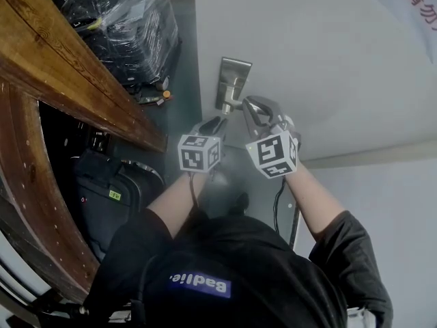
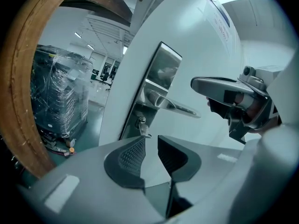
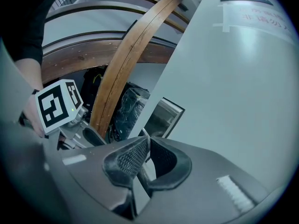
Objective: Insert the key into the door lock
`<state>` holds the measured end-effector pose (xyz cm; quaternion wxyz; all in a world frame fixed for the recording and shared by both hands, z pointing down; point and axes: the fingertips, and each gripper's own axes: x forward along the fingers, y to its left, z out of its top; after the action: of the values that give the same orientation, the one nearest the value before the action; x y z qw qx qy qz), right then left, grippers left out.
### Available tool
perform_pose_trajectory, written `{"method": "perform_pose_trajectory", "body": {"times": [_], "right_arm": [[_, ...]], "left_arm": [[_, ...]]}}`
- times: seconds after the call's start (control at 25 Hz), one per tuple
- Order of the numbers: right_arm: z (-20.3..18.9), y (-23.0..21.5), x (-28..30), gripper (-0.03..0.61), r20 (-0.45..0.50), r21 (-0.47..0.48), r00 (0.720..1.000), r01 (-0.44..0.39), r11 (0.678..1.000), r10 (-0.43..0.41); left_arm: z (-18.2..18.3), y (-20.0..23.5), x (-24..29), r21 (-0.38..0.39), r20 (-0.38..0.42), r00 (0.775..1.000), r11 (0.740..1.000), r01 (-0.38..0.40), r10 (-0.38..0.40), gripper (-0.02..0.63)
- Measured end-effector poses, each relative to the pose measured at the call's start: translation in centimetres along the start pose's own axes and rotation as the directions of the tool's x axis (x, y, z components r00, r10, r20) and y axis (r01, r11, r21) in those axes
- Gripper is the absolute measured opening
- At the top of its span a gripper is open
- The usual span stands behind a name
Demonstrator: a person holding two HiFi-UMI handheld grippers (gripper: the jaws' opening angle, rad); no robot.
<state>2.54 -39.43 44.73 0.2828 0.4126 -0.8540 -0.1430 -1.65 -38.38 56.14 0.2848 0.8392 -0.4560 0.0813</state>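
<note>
A steel lock plate [image 2: 158, 80] with a lever handle [image 2: 170, 105] sits on the white door [image 1: 321, 60]. A small silver key [image 2: 141, 126] stands in the keyhole below the handle. My left gripper [image 2: 150, 140] is open just short of the key, with nothing between its pads. The same left gripper [image 1: 216, 124] sits below the lock plate [image 1: 233, 79] in the head view. My right gripper [image 3: 147, 141] has its jaws a narrow slit apart by the handle's silver end [image 3: 145, 134], and nothing shows gripped. That right gripper [image 1: 248, 106] is beside the handle.
A curved wooden frame [image 1: 61, 67] runs along the left. Behind it stand a plastic-wrapped pallet [image 1: 130, 19] and a black bag [image 1: 113, 186]. The person's arms and dark shirt [image 1: 225, 272] fill the lower part of the head view.
</note>
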Motion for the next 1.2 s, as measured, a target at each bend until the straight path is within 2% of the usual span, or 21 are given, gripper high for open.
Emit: {"method": "perform_pose_trajectory", "body": {"times": [0.44,0.84,0.96,1.2], "right_arm": [[-1.1,0.2,0.6,0.032,-0.037,-0.123,0.999,-0.010,0.992,0.006],[-1.9,0.2,1.2,0.035,-0.047,-0.152,0.999,-0.027,0.988,0.020],[-1.9,0.2,1.3,0.037,-0.049,-0.165,0.999,-0.030,0.986,0.022],[-2.5,0.3,1.6,0.037,-0.066,-0.170,0.997,-0.044,0.985,0.033]], "left_arm": [[-0.2,1.2,1.1,-0.132,-0.003,1.000,0.991,-0.001,0.001,0.120],[0.4,1.6,2.0,-0.204,0.015,1.000,0.979,0.019,-0.017,0.120],[0.1,1.6,2.5,-0.268,0.015,0.999,0.963,0.042,-0.039,0.120],[-0.5,1.5,3.4,-0.413,0.034,0.996,0.906,0.090,-0.084,0.118]]}}
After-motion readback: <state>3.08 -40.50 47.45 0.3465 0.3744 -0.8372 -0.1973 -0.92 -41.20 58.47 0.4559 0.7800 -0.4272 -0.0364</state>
